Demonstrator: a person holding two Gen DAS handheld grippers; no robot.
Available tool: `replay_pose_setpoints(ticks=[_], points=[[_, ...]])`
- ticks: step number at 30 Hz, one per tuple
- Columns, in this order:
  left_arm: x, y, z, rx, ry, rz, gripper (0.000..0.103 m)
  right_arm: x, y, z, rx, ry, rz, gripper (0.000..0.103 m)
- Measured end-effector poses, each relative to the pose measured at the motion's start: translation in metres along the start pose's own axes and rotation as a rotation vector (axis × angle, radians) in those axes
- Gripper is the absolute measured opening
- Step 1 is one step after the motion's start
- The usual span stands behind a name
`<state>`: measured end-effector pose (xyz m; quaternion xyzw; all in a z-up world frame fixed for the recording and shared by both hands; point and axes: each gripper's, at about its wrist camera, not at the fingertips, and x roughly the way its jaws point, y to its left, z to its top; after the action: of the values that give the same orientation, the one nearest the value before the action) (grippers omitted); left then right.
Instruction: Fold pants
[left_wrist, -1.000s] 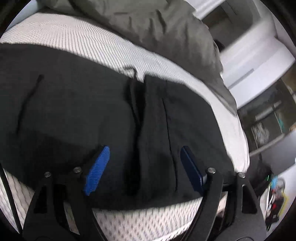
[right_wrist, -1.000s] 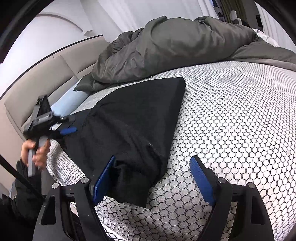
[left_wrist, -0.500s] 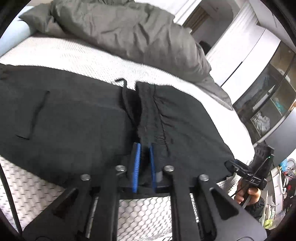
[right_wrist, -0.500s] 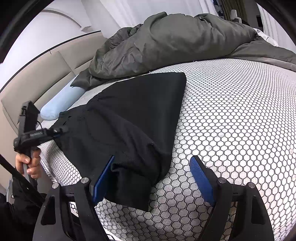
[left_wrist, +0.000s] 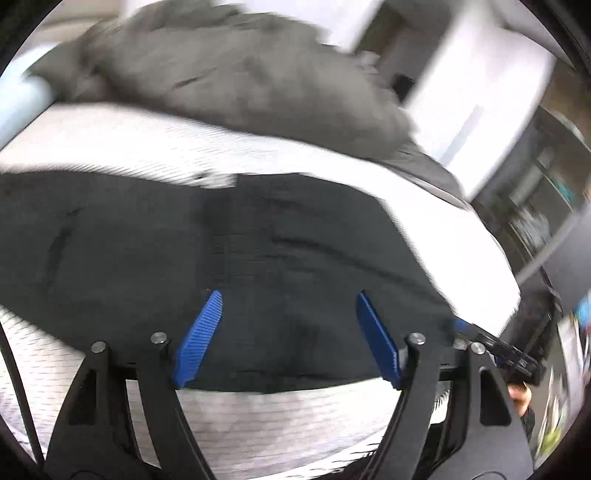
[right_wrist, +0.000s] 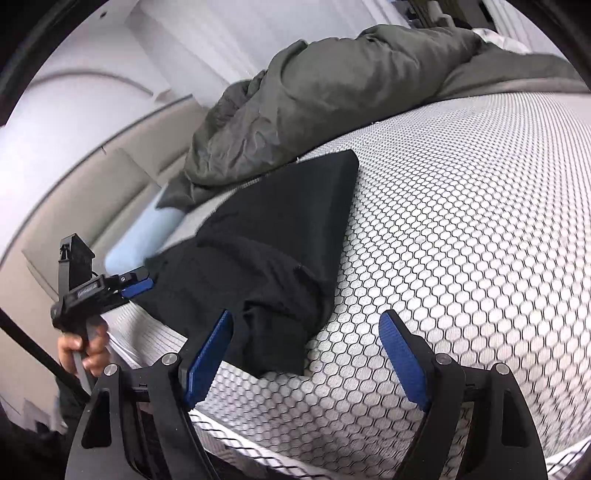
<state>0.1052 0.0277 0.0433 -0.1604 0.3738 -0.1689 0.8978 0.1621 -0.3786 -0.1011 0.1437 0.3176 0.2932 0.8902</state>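
Pants (right_wrist: 280, 236) lie on the mattress (right_wrist: 461, 229) (duvet (right_wrist: 332, 92) heaped behind).

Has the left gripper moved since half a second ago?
Yes. In the right wrist view the left gripper now sits higher and further right against the beige headboard, and its jaws have just been opening off the black pants.

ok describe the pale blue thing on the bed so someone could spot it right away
Start at the white honeycomb-patterned mattress and follow it to the beige headboard. There a pale blue bolster pillow lies partly under the grey duvet, beside the black pants; nothing else on the bed is blue.
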Motion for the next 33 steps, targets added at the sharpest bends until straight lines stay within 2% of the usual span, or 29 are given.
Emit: replay_pose_setpoints(ticks=[3,5,6,7,9,11,15,18,20,21,22,24,27,29,31,33], points=[[0.025,-0.067,-0.021,0.181,0.081,-0.129,0.073,-0.006,-0.002,0.001,0.002,-0.027,0.013,0.078],[0.045,-0.098,-0.041,0.248,0.152,-0.176,0.072,-0.007,-0.01,-0.001,0.036,-0.023,0.01,0.068],[0.054,-0.106,-0.05,0.251,0.187,-0.193,0.072,-0.009,-0.017,-0.003,0.07,-0.018,0.003,0.056],[0.059,-0.109,-0.054,0.24,0.203,-0.199,0.071,-0.01,-0.02,-0.005,0.087,-0.015,0.003,0.05],[0.06,-0.109,-0.052,0.224,0.214,-0.202,0.071,-0.019,-0.027,-0.013,0.137,-0.033,0.012,0.048],[0.056,-0.106,-0.035,0.183,0.184,-0.216,0.071,-0.028,-0.028,-0.022,0.166,-0.047,0.041,0.048],[0.069,-0.112,0.011,0.153,0.145,-0.145,0.072,-0.024,-0.016,-0.033,0.167,-0.031,0.049,0.051],[0.116,-0.133,0.038,0.226,0.216,-0.053,0.072,-0.009,-0.014,-0.029,0.217,-0.028,0.068,0.051],[0.147,-0.141,0.037,0.222,0.285,-0.005,0.072,0.003,-0.01,-0.03,0.229,-0.016,0.091,0.05],[0.159,-0.136,0.034,0.198,0.319,0.023,0.072,0.006,-0.006,-0.031,0.204,-0.003,0.081,0.035],[0.174,-0.128,0.03,0.146,0.344,0.051,0.071,0.009,0.0,-0.032,0.178,0.013,0.071,0.01],[0.187,-0.121,0.027,0.109,0.341,0.078,0.071,0.007,0.005,-0.039,0.184,0.016,0.077,0.005],[0.19,-0.126,0.03,0.131,0.308,0.105,0.072,0.0,0.009,-0.052,0.23,0.023,0.119,0.003],[0.195,-0.124,0.031,0.131,0.298,0.114,0.072,-0.001,0.019,-0.057,0.214,0.043,0.14,0.001],[0.199,-0.122,0.031,0.124,0.289,0.125,0.071,-0.002,0.029,-0.063,0.209,0.076,0.206,0.0],[0.197,-0.123,0.031,0.137,0.282,0.126,0.071,-0.004,0.037,-0.063,0.153,0.096,0.12,0.0]])
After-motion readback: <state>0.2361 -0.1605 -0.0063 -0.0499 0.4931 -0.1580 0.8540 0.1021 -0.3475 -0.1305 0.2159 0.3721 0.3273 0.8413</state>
